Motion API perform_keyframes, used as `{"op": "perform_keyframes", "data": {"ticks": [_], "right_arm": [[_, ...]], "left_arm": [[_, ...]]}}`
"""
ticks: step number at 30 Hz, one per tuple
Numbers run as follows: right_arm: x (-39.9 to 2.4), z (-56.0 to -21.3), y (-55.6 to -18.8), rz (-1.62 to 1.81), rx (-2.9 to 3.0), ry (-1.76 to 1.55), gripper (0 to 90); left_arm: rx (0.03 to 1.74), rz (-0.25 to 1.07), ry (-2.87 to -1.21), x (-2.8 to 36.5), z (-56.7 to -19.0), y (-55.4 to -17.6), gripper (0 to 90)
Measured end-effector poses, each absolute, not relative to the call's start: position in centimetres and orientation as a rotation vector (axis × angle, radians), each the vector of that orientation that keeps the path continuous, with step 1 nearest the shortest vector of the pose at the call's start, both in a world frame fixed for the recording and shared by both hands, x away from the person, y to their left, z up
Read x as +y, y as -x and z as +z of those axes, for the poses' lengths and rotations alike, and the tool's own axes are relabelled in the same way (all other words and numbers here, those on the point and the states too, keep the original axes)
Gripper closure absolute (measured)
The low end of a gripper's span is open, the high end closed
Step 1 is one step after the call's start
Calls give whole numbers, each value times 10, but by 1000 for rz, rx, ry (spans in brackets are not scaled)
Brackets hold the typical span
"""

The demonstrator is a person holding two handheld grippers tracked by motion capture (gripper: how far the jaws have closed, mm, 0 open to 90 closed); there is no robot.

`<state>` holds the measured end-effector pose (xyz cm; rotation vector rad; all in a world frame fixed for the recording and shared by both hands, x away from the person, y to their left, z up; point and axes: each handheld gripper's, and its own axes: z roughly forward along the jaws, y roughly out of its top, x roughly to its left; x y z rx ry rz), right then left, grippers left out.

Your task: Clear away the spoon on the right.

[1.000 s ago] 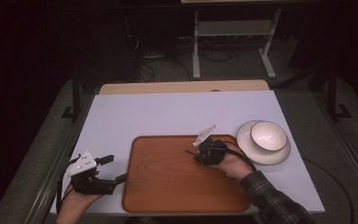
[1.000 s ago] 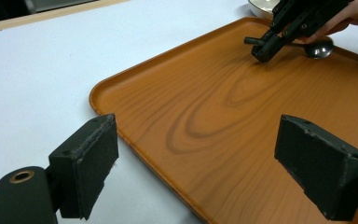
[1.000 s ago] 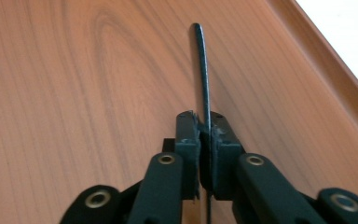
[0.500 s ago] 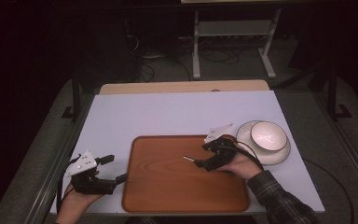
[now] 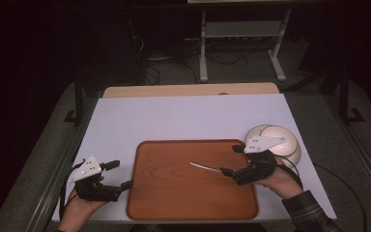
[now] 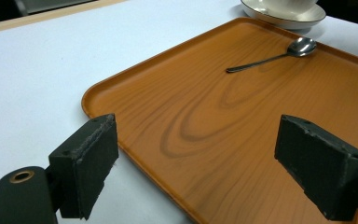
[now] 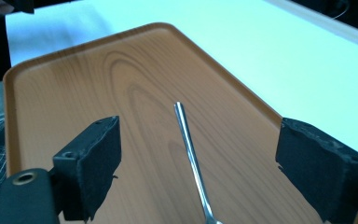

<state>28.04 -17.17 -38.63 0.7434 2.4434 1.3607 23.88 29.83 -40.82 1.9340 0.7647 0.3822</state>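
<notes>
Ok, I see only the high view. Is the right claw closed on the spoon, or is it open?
Observer: Open. In the right gripper view the right claw has its jaws wide apart, and the spoon handle lies between them, touching neither.
Operator: Does it lie flat?
Observer: Yes. The left gripper view shows it flat on the tray, bowl end toward the saucer.
Operator: And my other hand?
Observer: The left claw is open too, one jaw over the white table, the other over the tray, holding nothing.
</notes>
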Motion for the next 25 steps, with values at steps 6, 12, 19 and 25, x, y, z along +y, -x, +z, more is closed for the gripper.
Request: {"op": "perform_keyframes", "data": {"ticks": [6,12,19,25], "right_arm": [[-197,-389,-266,1400,2380,-764,135],[-219,-395,-257,1420,2340,-819,134],[-237,-401,-252,1410,2312,-876,134],[-235,-398,-252,1426,2296,-864,132]], "left_arm": [[757,376,-1942,297,-408,-239,131],[753,371,-1944,297,-409,-238,131],[749,374,-1947,296,-408,-238,131],[751,375,-1945,296,-409,-239,131]]}}
